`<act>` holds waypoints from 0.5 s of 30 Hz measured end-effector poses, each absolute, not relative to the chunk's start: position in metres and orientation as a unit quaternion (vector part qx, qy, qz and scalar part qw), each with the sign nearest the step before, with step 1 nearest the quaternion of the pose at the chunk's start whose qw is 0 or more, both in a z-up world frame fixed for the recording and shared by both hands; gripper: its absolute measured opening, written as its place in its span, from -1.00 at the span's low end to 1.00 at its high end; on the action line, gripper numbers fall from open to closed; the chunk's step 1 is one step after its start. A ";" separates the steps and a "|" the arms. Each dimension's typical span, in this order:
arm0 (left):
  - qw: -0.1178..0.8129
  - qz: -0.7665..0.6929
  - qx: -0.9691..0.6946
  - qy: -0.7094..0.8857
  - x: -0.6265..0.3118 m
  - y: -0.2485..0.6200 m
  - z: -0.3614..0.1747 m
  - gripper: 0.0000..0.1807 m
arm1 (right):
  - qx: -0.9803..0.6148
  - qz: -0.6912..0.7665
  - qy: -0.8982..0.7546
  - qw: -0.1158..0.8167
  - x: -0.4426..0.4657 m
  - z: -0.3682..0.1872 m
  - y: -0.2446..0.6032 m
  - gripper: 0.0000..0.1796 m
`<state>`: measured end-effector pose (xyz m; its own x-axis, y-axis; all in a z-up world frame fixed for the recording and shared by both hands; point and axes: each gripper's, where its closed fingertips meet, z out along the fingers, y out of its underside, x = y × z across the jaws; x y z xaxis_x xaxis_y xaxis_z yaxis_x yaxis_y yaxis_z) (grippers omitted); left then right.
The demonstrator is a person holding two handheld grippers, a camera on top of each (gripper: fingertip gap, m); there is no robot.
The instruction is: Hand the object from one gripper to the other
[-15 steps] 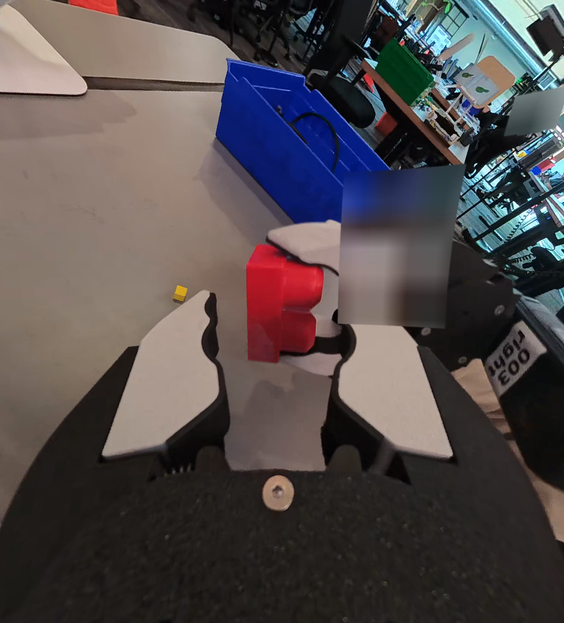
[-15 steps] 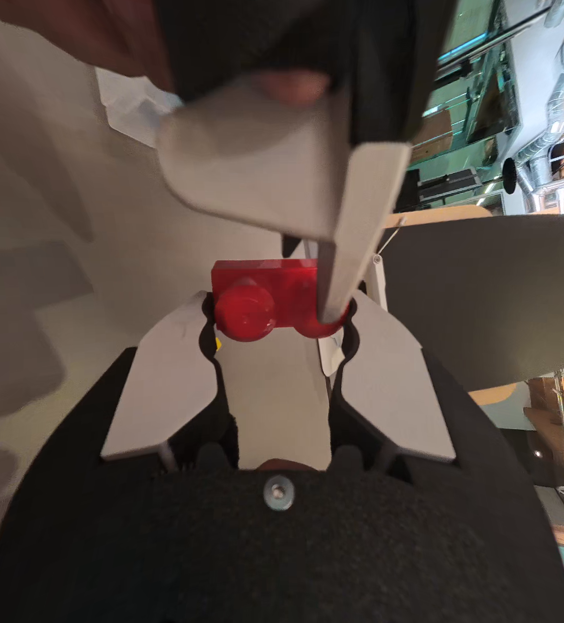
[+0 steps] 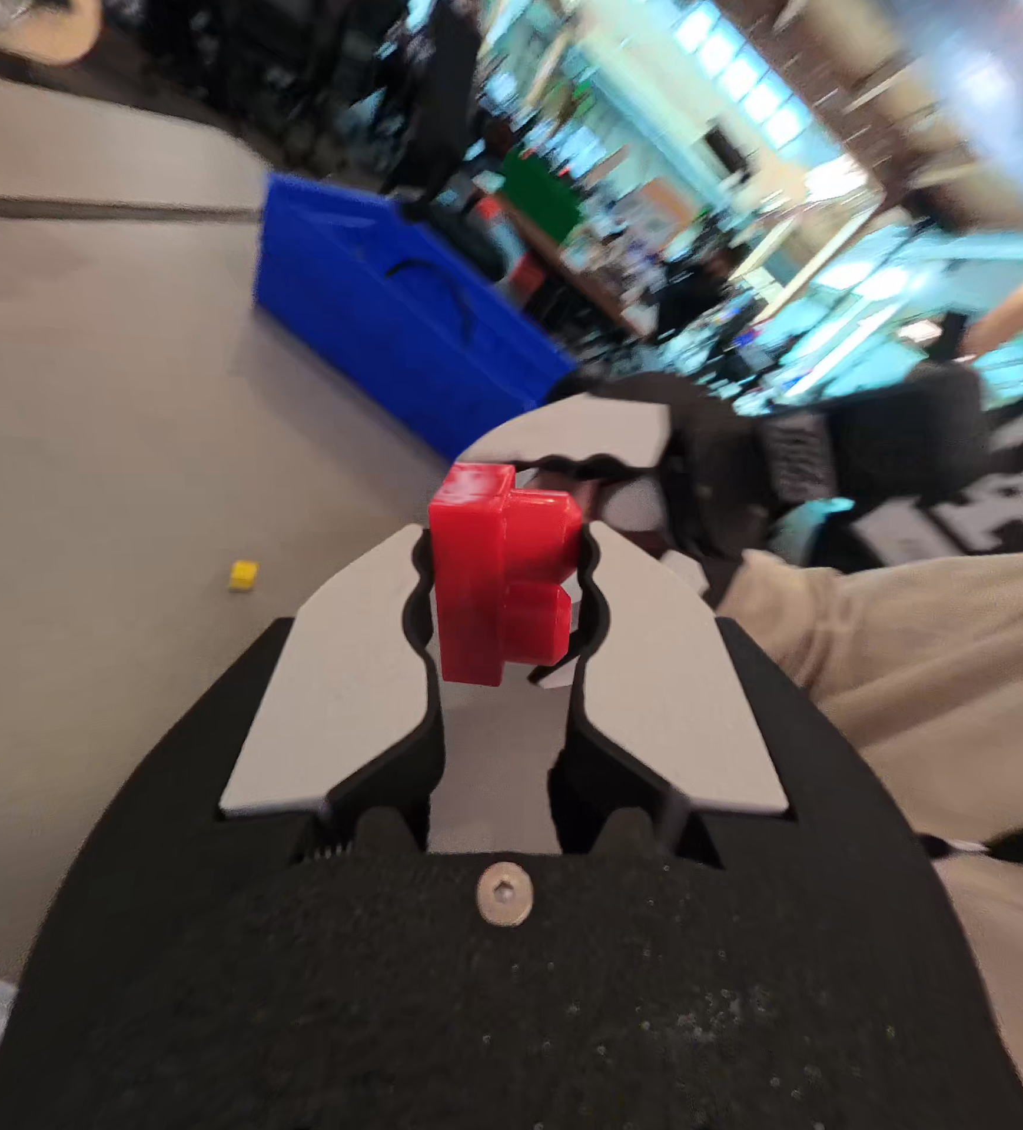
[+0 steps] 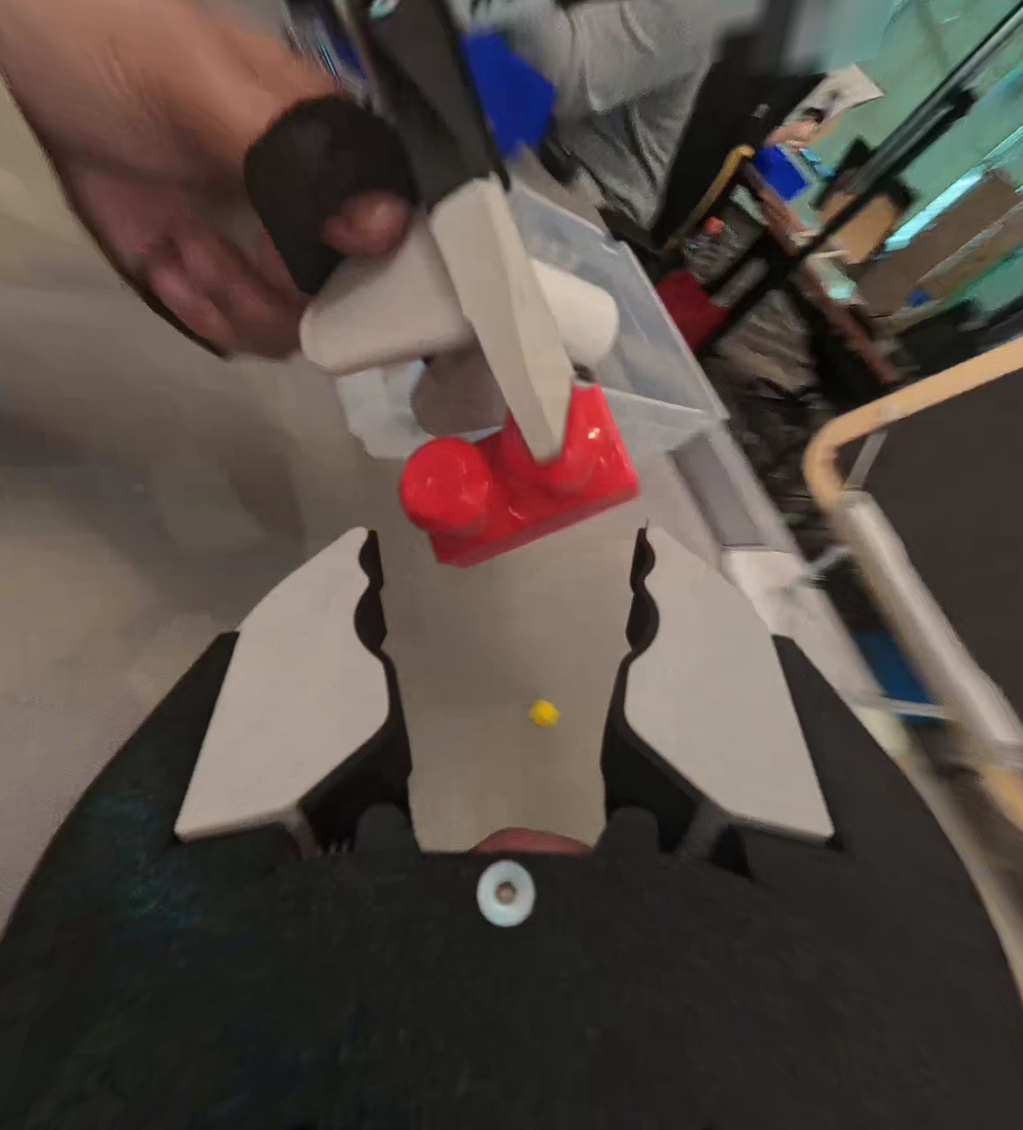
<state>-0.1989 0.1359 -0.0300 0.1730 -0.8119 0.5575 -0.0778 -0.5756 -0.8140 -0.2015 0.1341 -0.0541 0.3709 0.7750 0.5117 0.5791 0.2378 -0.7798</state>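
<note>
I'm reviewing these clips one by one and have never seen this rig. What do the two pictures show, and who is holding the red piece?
A person carries two hand-held grippers, each with a camera looking along its fingers. In the left wrist view, the left gripper is shut on the red block. In the right wrist view, the right gripper is open and empty, with the block beyond its tips, held by the other gripper in the person's hand. On the grey table lie a blue bin and a small yellow cube.
</note>
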 end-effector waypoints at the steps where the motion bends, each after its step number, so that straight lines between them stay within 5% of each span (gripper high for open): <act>1: 0.330 -0.595 -0.660 0.318 -0.204 0.132 -0.019 -0.51 | -0.621 0.173 -0.535 0.546 -0.203 -0.049 0.127 -0.15; 7: 0.293 -0.805 -0.413 0.309 -0.236 0.090 0.044 -0.51 | -0.490 0.736 -0.309 0.351 -0.198 0.020 0.084 -0.15; 11: 0.251 -0.834 -0.358 0.337 -0.231 0.067 0.050 -0.51 | -0.456 0.805 -0.314 0.212 -0.215 0.007 0.053 -0.17; 15: 0.218 -0.850 -0.332 0.345 -0.222 0.056 0.051 -0.51 | -0.413 0.831 -0.330 0.173 -0.228 0.008 0.030 -0.34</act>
<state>-0.2222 0.0557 0.0513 -0.6841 -0.6004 0.4142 0.1418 -0.6665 -0.7319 -0.2279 0.0297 0.0076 -0.5991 0.5604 -0.5718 -0.0154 -0.7221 -0.6916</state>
